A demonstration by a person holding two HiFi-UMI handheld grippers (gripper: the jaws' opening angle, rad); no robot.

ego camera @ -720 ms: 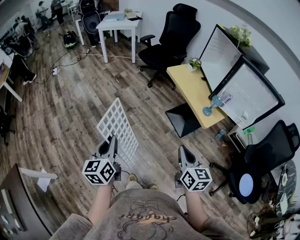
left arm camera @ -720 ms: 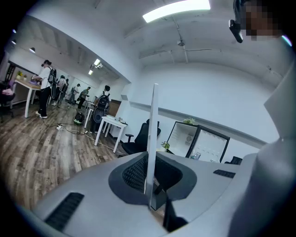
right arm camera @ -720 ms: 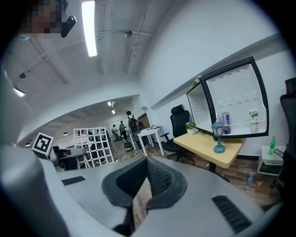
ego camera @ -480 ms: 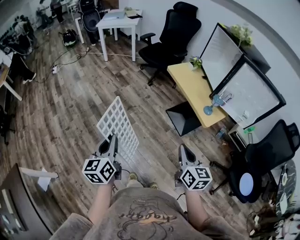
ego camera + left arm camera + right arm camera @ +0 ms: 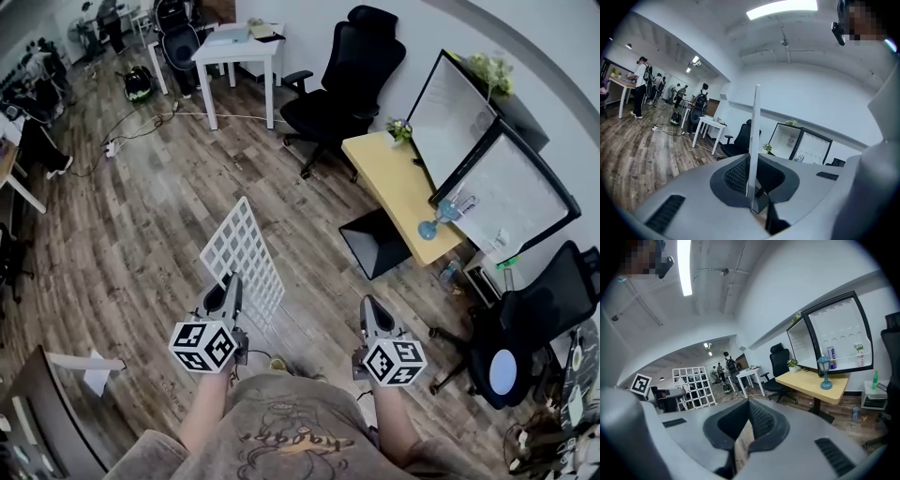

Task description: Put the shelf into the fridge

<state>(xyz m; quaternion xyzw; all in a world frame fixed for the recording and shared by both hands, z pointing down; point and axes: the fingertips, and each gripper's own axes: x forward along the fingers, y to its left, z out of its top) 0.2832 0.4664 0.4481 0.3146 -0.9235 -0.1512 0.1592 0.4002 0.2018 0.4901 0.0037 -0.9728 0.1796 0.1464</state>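
– Left gripper [image 5: 228,292] first: what does it have?

– Its jaws are clamped on the near edge of the white grid shelf [image 5: 242,251]. In the left gripper view the shelf stands edge-on between the jaws, a thin upright white strip.

– And where does the shelf sit in the room?

– It is off the ground, reaching forward and away from the person over the wooden floor [image 5: 131,216], with its far edge raised. Nothing else touches it.

– The right gripper [image 5: 369,307]?

– Its jaws are pressed together with nothing between them; the right gripper view shows only floor past the tips. It hangs level with the left gripper, on the other side of the person's body, well apart from the shelf.

– Where is the fridge?

– The fridge [image 5: 511,202] stands to the right against the wall, black-framed and open, its white inside showing. A yellow desk [image 5: 394,183] stands in front of it with a blue lamp [image 5: 429,228] near its front end and a small potted plant [image 5: 401,129] at its far end. The shelf is well apart from the fridge.

– Anything else nearby?

– A black office chair [image 5: 347,70] stands beyond the desk, and a white table [image 5: 239,49] stands farther back.
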